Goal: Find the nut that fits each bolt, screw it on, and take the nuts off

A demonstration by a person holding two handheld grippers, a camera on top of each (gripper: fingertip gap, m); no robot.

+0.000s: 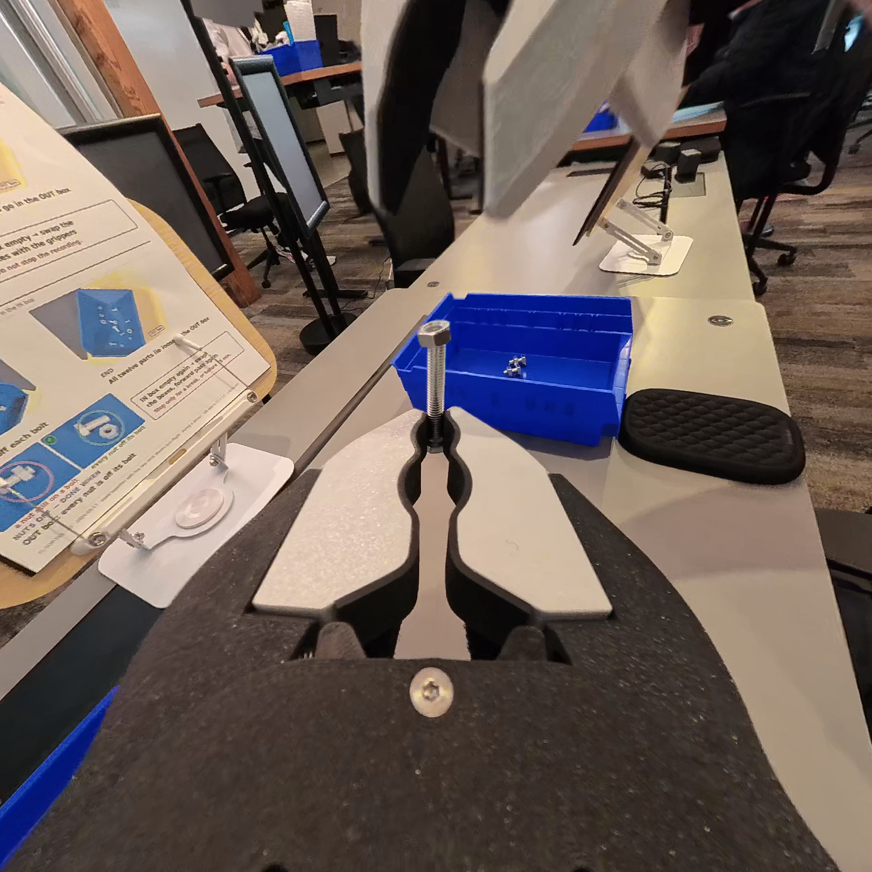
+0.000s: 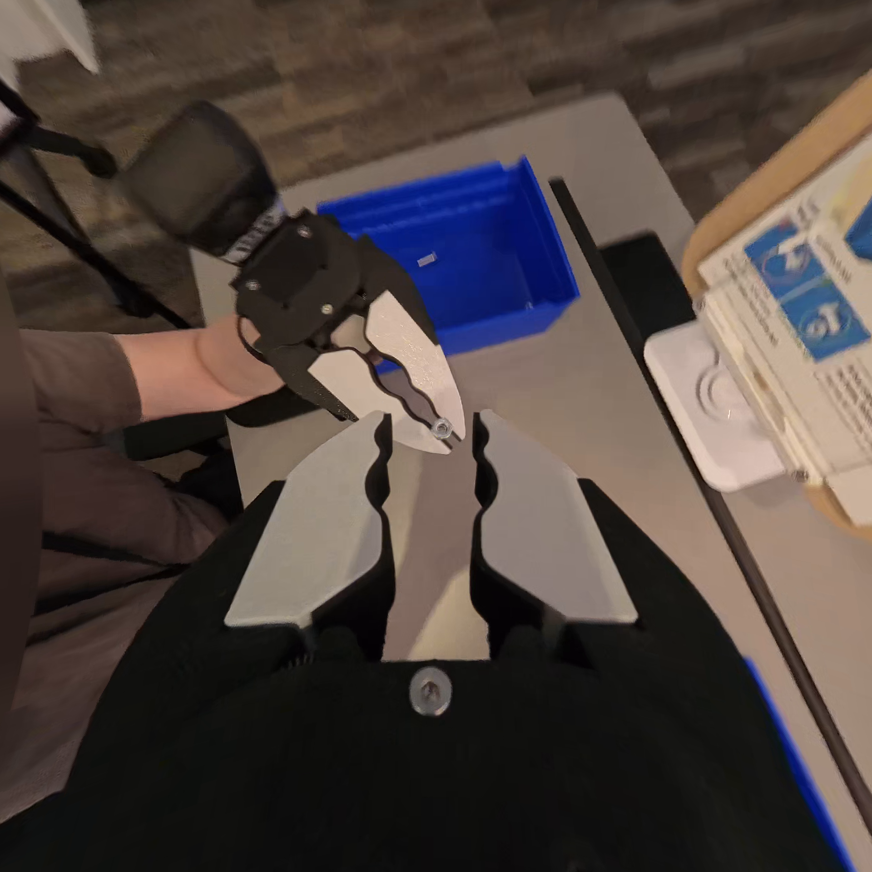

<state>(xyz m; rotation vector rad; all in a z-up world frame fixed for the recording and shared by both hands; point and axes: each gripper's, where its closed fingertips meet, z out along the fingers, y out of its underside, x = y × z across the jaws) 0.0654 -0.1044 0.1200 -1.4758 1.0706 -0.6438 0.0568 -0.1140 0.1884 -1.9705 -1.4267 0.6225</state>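
Grey and smooth, the tabletop [image 1: 684, 542] runs long and narrow through an office with patterned brown carpet, dark swivel chairs and further desks behind. Clamped at the tip of the left tool [image 1: 436, 436] stands a silver bolt [image 1: 434, 382], upright, its threaded shaft rising from between the pressed-together fingers; the head is hidden down in the black notch of the fingers. A six-sided silver nut [image 1: 433, 334] sits on the very top of the shaft, its bore facing upward. In the right wrist view the same nut [image 2: 442, 427] shows end-on as a small bright ring at the point of the left tool [image 2: 446, 436], which a person's hand [image 2: 222, 363] in a brown sleeve holds from the left. The right tool [image 2: 431, 436] hangs above it, looking down, its pale fingers [image 2: 528, 533] spread apart with nothing between them, their tips to either side of the nut and not touching it. Just beyond the bolt lies a blue box [image 1: 519, 406] on the tabletop, with a few small silver parts [image 1: 514, 365] loose on its floor. A black quilted pad [image 1: 712, 436] lies right beside the box. On the other side a printed instruction sheet [image 1: 104, 330] leans on a white stand [image 1: 188, 533]. The right wrist view is blurred.
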